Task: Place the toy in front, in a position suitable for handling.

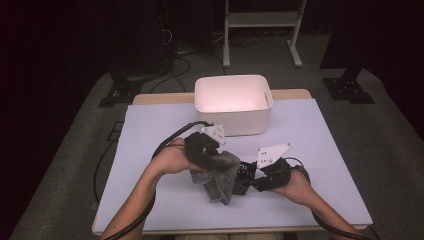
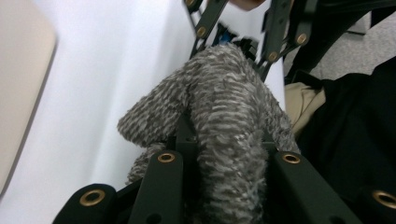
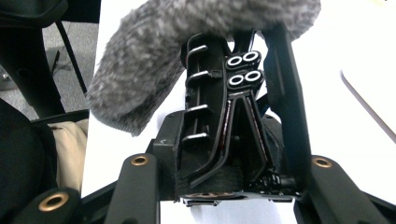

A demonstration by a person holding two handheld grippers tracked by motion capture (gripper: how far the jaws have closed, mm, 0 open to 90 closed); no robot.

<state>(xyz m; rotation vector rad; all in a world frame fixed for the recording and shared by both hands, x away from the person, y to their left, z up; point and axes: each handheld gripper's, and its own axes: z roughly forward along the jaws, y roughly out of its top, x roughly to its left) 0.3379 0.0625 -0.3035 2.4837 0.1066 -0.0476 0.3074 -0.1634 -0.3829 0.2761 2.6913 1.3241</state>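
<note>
Held above the near middle of the white-covered bench [image 1: 310,150]: a fuzzy grey knitted cloth [image 1: 222,181], bunched and hanging in a fold between the two hands. Left tongs [image 1: 210,155] clenched on the cloth's upper part, seen in the left gripper view as grey pile [image 2: 229,121] squeezed between the two black jaws and bulging up and out to the left. Right tongs [image 1: 245,179] pointing in from the right toward the cloth's side, jaws partly apart; in the right gripper view the grey pile [image 3: 154,60] draped across the jaw tips, with a black ribbed part of the other gripper [image 3: 210,121] in the gap between the jaws. Cannot tell whether the right pads actually press on the cloth. Left hand [image 1: 175,159] wrapped round its gripper, right hand [image 1: 295,187] likewise, both forearms coming in from the near edge. Behind the cloth, well apart, toward the far edge of the bench: a white bin [image 1: 234,120], open at the top.
</note>
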